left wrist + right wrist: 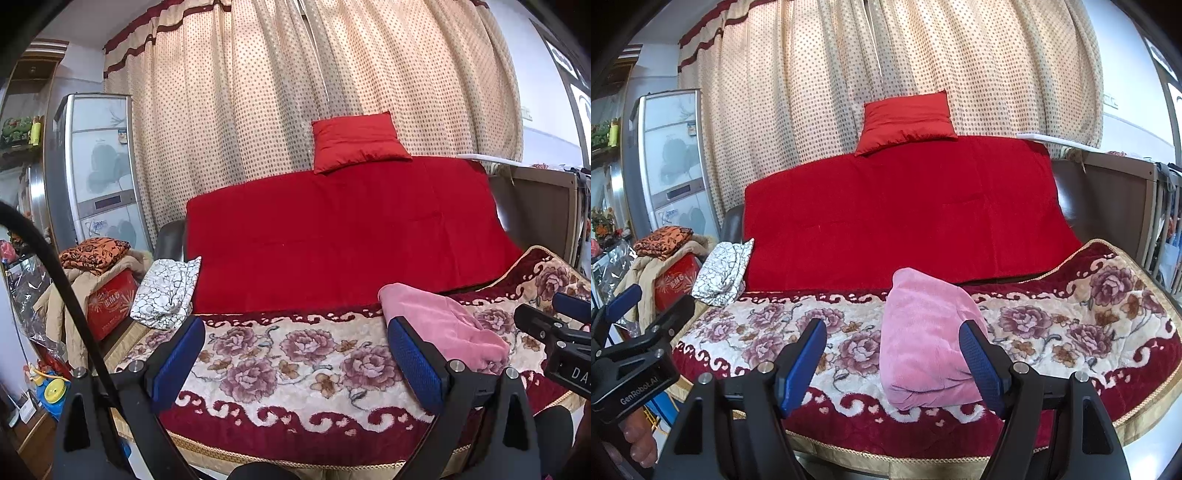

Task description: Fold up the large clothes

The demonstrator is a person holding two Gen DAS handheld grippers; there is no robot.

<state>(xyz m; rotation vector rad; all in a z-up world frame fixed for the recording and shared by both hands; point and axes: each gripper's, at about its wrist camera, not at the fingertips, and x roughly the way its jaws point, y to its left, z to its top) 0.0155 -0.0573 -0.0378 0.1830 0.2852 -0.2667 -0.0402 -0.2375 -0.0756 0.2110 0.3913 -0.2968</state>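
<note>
I see the pink garment [925, 343] lying folded on the floral blanket [295, 354] that covers the sofa seat, well in front of the red throw [905, 221] on the backrest. My right gripper [893, 356] hovers over the garment's near edge, its blue fingers [980, 369] spread wide and pinching nothing; the right one sits just in front of the garment's right side. My left gripper [295, 363] hangs to the left of the garment over bare blanket, its fingers [177, 360] also spread and empty. A red cushion [356, 142] rests on top of the throw, against the dotted curtain [295, 74]. A white patterned cloth [166, 291] lies at the throw's left end.
</note>
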